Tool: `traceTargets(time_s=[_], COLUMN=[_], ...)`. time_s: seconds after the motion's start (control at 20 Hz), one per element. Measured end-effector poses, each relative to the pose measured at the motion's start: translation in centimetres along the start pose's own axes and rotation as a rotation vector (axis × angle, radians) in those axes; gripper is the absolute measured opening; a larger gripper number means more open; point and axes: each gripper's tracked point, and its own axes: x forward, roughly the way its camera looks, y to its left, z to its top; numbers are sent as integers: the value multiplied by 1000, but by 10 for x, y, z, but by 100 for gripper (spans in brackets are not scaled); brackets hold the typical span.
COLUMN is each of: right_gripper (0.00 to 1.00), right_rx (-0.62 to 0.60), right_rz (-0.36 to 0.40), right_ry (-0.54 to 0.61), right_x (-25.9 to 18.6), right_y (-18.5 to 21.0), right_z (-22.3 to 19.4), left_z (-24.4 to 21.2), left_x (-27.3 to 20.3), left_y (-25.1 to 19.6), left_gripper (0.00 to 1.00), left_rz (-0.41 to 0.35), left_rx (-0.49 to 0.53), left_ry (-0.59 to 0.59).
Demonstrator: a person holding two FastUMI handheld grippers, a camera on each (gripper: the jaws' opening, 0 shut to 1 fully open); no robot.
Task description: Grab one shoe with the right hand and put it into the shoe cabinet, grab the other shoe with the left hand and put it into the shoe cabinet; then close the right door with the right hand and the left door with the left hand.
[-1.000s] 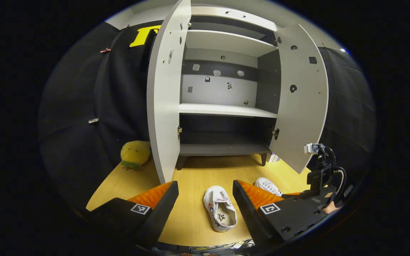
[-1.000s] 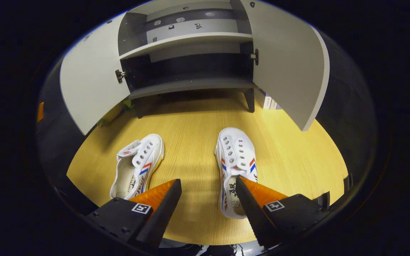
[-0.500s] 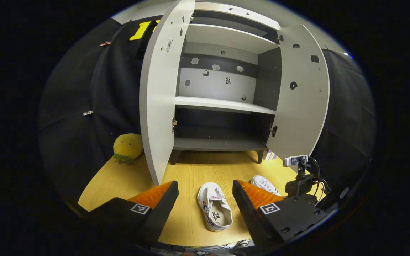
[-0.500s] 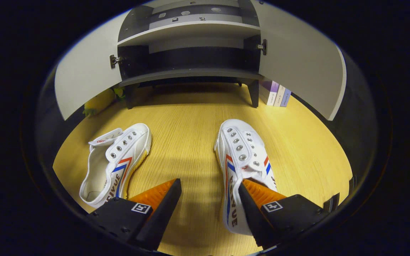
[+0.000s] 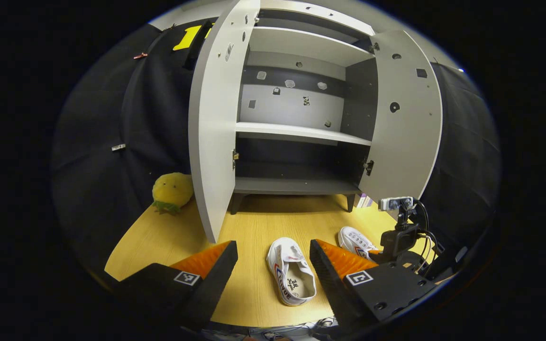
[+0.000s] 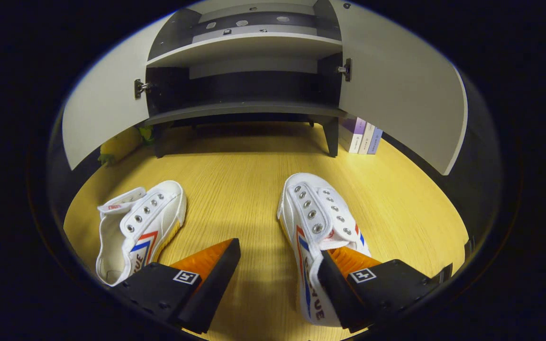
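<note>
Two white canvas shoes with red and blue stripes lie on the wooden floor in front of the open shoe cabinet. In the right gripper view, my right gripper is open and low over the right shoe. One finger sits over the shoe's heel opening and the other over the floor beside it, so the shoe's side wall lies between them. The left shoe lies apart to the left. In the left gripper view, my left gripper is open and held above the floor. The left shoe lies beyond and below its fingers.
Both cabinet doors, the left door and the right door, stand wide open, and the shelves are bare. A yellow plush toy sits left of the cabinet. Books stand by its right leg. The right gripper's body shows at the lower right.
My right gripper has come down and forward onto the right shoe, with one finger now over its opening. The left gripper has only shifted slightly.
</note>
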Motion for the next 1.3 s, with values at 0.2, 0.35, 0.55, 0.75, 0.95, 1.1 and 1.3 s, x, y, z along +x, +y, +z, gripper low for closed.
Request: traceTargets(time_s=[0.2,0.35,0.55,0.75,0.95,1.1,1.3], right_gripper=[61,30,12,6,6,5,6], right_rx=[74,90,56,79,71,46,-38], right_rz=[-94,-97,-55,-38,-15,-6,27], right_ry=[4,21,36,61,40,10,-62], right_x=[16,20,23,22,14,2,-26], right_y=[-22,-22,-14,-15,-13,-8,4], right_z=[11,11,11,14,28,40,74], left_z=[-2,-1,-1,-4,-3,0,7], left_x=[4,4,3,3,0,-1,-10], left_y=[1,1,2,-1,-5,-6,-6], left_gripper=[95,95,95,95,95,95,95], left_rz=[1,3,8,9,5,4,5], left_rx=[-8,-4,1,-9,-2,6,9], left_ry=[9,10,11,20,14,7,-18])
